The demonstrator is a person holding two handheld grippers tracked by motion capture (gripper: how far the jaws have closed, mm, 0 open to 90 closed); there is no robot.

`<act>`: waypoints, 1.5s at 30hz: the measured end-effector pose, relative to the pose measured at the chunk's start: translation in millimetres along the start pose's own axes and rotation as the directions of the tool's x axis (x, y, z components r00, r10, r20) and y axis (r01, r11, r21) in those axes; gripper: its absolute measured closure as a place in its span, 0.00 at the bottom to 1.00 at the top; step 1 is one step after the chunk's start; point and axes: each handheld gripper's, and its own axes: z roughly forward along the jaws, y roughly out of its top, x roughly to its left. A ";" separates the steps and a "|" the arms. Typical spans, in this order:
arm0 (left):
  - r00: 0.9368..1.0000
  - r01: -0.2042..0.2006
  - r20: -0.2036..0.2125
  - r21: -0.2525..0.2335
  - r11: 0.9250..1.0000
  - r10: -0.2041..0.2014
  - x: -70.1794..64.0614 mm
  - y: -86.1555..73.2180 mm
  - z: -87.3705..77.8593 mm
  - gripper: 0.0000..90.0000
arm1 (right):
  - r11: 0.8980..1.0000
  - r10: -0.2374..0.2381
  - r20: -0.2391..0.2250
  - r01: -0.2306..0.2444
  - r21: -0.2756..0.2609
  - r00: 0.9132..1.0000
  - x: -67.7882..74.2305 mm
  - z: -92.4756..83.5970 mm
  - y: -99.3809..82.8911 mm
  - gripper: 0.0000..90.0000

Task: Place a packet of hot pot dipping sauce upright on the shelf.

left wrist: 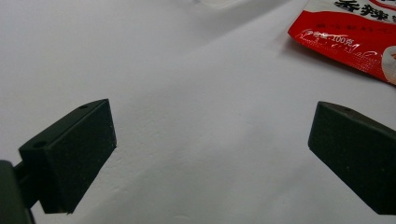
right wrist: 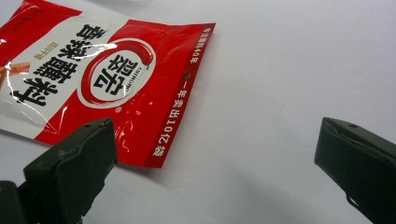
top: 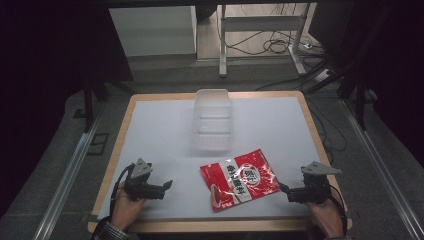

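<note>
**Waiting to be picked up: red packet flat on the table, nothing gripped**

Judging from how things lie, the work has hardly begun. The red seasoning packet is seen lying flat on the white table top, untouched, while the clear plastic container stands apart from it toward the far edge; its inside is hard to read through the clear walls, but it looks empty. If the packet is meant for the container, as seems likely, both the grasp and the transfer are left to be done.

The 2 grippers are held low near the front edge, 1 on each side of the packet. The left gripper is spread wide with nothing between its jaws, and the packet is seen well off to its right, only a corner entering the left gripper view. The right gripper is likewise wide open and holding nothing; it is the nearer of the 2, its jaws just beside the packet's right edge, 1 jaw overlapping the packet's lower corner in the right gripper view.
</note>
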 end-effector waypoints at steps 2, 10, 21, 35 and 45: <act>1.000 0.002 0.001 0.000 1.000 -0.002 -0.1 0.3 0.0 0.01 | 1.000 0.006 -0.003 -0.006 -0.005 1.000 -0.2 0.7 0.0 0.00; 1.000 0.002 0.003 -0.001 1.000 -0.002 -0.6 0.7 0.1 0.01 | 0.999 0.015 -0.010 -0.015 -0.029 1.000 0.0 2.6 3.4 0.00; 1.000 -0.001 -0.001 0.001 1.000 0.001 -0.7 0.3 0.0 0.01 | 0.999 -0.037 -0.046 0.035 -0.036 0.998 3.1 15.7 14.9 0.00; 1.000 -0.008 -0.003 0.006 1.000 0.008 -1.7 0.4 1.0 0.01 | 0.999 -0.035 -0.096 0.037 0.019 0.995 12.9 35.6 18.5 0.00; 1.000 -0.010 -0.002 0.014 1.000 0.010 -2.7 0.4 1.8 0.01 | 0.995 -0.029 -0.151 0.044 0.093 0.988 21.2 52.2 21.1 0.00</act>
